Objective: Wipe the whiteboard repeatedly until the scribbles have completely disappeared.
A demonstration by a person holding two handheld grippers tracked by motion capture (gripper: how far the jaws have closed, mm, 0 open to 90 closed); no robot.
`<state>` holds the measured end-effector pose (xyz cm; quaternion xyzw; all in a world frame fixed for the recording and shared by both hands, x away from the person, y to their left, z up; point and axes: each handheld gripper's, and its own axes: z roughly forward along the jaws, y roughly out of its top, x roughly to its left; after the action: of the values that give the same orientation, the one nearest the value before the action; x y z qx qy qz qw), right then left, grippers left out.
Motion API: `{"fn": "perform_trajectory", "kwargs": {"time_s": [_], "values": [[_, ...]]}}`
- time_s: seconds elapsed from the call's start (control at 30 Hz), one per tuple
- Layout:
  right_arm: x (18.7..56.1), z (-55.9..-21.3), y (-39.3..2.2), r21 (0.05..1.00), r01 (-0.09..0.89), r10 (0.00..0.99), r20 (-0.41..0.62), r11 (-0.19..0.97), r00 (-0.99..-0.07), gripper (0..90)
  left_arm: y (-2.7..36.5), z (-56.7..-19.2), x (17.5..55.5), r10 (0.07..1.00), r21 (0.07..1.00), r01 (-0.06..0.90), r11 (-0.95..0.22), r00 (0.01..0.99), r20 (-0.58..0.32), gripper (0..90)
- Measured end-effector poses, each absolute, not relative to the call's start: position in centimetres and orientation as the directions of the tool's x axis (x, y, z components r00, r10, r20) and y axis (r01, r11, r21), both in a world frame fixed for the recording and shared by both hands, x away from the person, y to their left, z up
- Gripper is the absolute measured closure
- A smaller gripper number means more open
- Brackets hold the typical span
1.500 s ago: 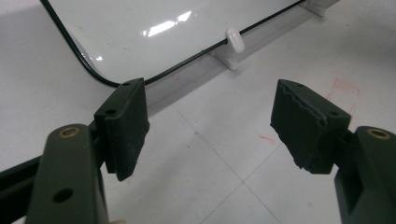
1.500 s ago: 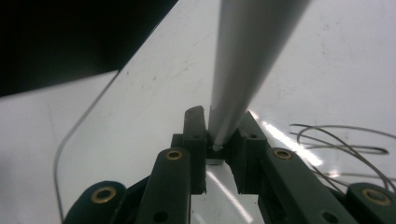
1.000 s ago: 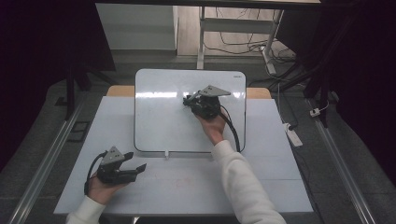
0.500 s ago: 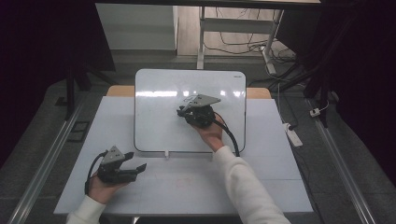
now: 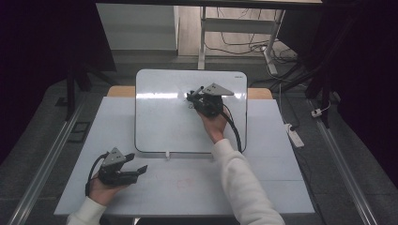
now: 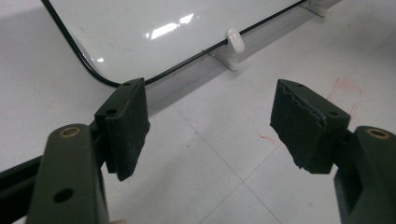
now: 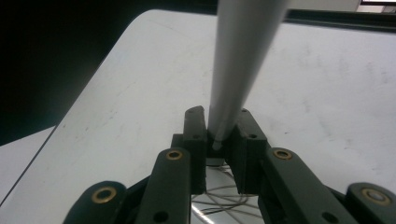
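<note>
A white whiteboard (image 5: pixel 159 122) lies across the far half of the pale table (image 5: pixel 263 187). My right gripper (image 5: pixel 195 97) is over the board's upper middle, shut on a grey marker (image 7: pixel 238 60) that stands up between its jaws (image 7: pixel 219 126). Thin dark pen lines (image 7: pixel 224 196) show on the whiteboard (image 7: pixel 327 93) just under the jaws. My left gripper (image 5: pixel 141 169) rests at the table's near left, held in a hand. It is open with nothing between its pads (image 6: pixel 210 121), and it faces the whiteboard's rounded near corner (image 6: pixel 154 28).
A small white clip (image 5: pixel 167 154) (image 6: pixel 235 42) holds the board's near edge. Faint red marks (image 6: pixel 343 88) stain the table. A white power strip (image 5: pixel 293 136) lies on the floor to the right, and desk legs with cables stand beyond the table.
My right gripper with the marker slid a little toward the near left over the board, then back to the far right. The left gripper stayed where it was.
</note>
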<state>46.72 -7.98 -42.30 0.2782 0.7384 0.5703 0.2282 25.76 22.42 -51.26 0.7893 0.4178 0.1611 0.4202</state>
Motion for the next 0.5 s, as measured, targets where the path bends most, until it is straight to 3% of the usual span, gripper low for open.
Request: {"fn": "perform_trajectory", "kwargs": {"time_s": [0.13, 0.3, 0.43, 0.5], "values": [[45.4, -43.1, -5.8, 0.939, 0.089, 0.582, -0.131, 0.333, -0.803, 77.8, 22.4, -51.4, 25.9, 0.795, 0.796, 0.526, -0.299, 0.598, -0.097, 28.3], [47.0, -42.5, -7.7, 0.974, 0.171, 0.666, 0.028, 0.150, -0.746, 77.8, 22.4, -51.2, 25.7, 0.794, 0.799, 0.521, -0.300, 0.600, -0.094, 28.3], [45.7, -42.8, -6.2, 0.943, 0.087, 0.602, -0.132, 0.321, -0.787, 77.8, 22.4, -51.3, 25.9, 0.795, 0.796, 0.525, -0.301, 0.599, -0.094, 28.3], [46.4, -42.3, -7.4, 0.956, 0.109, 0.634, -0.092, 0.271, -0.768, 77.8, 22.5, -51.2, 25.8, 0.795, 0.798, 0.523, -0.300, 0.599, -0.094, 28.3]]}}
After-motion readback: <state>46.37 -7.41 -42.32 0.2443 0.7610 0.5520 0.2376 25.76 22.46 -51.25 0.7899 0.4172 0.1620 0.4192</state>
